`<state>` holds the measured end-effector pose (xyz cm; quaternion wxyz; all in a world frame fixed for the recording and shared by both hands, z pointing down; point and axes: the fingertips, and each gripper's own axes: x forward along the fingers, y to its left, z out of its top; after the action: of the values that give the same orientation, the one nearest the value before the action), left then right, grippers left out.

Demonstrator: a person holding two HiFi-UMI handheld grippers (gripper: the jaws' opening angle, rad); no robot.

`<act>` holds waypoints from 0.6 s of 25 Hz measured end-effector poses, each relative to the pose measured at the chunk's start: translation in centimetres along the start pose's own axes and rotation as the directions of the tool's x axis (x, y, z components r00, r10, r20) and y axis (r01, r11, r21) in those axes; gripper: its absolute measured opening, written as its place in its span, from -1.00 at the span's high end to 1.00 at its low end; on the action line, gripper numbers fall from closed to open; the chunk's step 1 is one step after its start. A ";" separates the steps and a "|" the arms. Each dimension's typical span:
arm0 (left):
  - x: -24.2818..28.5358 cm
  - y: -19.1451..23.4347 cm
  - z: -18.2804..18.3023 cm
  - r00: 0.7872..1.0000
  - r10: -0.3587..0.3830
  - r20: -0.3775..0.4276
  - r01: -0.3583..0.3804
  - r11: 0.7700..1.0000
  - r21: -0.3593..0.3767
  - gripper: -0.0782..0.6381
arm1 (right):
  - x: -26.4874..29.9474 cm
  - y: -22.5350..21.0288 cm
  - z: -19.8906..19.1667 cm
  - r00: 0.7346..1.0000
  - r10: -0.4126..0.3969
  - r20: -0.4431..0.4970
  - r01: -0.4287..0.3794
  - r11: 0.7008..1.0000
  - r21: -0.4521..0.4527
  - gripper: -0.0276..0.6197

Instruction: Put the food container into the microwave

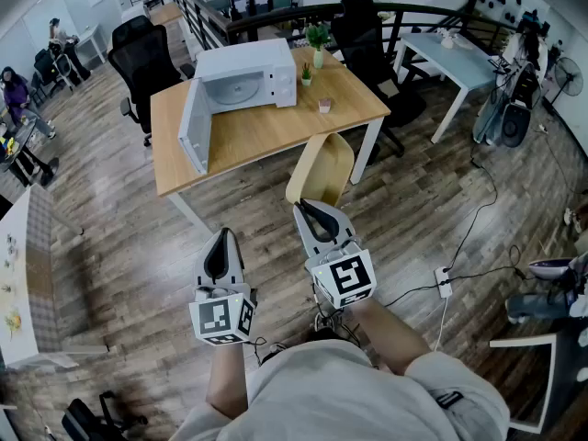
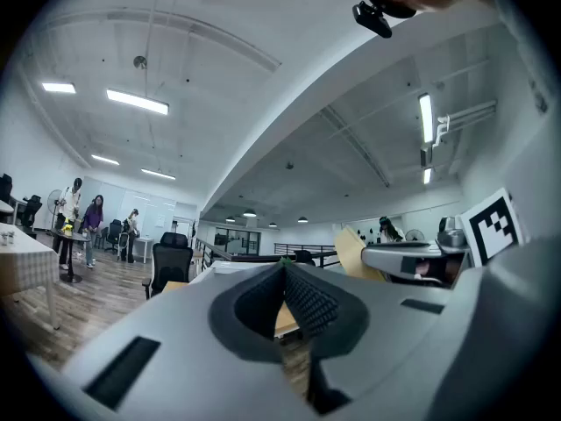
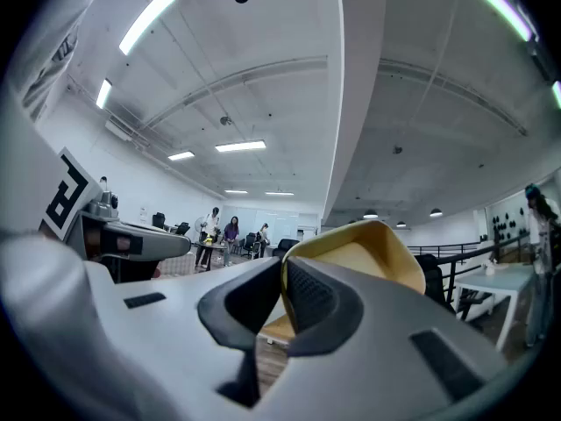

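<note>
A tan, bowl-shaped food container [image 1: 321,167] hangs in the air in front of the wooden table [image 1: 266,129]. My right gripper [image 1: 309,209] is shut on its near rim. In the right gripper view the container [image 3: 368,254] rises just beyond the shut jaws [image 3: 282,277]. The white microwave [image 1: 246,74] stands at the back of the table, its door [image 1: 193,127] swung wide open to the left and its cavity showing. My left gripper [image 1: 223,239] is held low beside the right one, shut with nothing in it [image 2: 283,274].
On the table stand a plant in a white vase [image 1: 318,42], a small pot [image 1: 306,75] and a little cup [image 1: 324,106]. Black office chairs [image 1: 140,58] stand behind and to the left. A white table [image 1: 457,55] is at the right, and cables [image 1: 459,266] lie on the wooden floor.
</note>
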<state>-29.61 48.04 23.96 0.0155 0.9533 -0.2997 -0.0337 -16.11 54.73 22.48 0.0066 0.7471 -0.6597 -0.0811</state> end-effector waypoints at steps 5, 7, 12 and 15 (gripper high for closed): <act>0.1 -0.4 -0.2 1.000 0.001 -0.009 -0.001 1.000 -0.007 0.75 | -0.2 -0.2 -0.4 1.000 0.013 -0.011 -0.013 1.000 0.000 0.83; 0.1 -0.5 -0.5 1.000 0.002 -0.014 -0.002 1.000 -0.010 0.75 | -0.2 -0.2 -0.6 1.000 0.018 -0.014 -0.018 1.000 0.000 0.83; 0.1 -1.1 -1.7 0.999 0.013 -0.039 -0.013 1.000 -0.019 0.75 | -0.2 0.0 -1.5 0.998 0.060 -0.016 -0.061 0.998 0.000 0.83; 0.6 -1.6 -2.5 0.998 0.026 -0.055 -0.028 0.999 -0.022 0.75 | -0.2 -0.2 -2.0 0.995 0.095 -0.040 -0.096 0.995 -0.025 0.83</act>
<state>-28.02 49.08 26.33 0.0350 0.9495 -0.3115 -0.0108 -15.72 54.74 24.47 0.0335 0.7159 -0.6934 -0.0750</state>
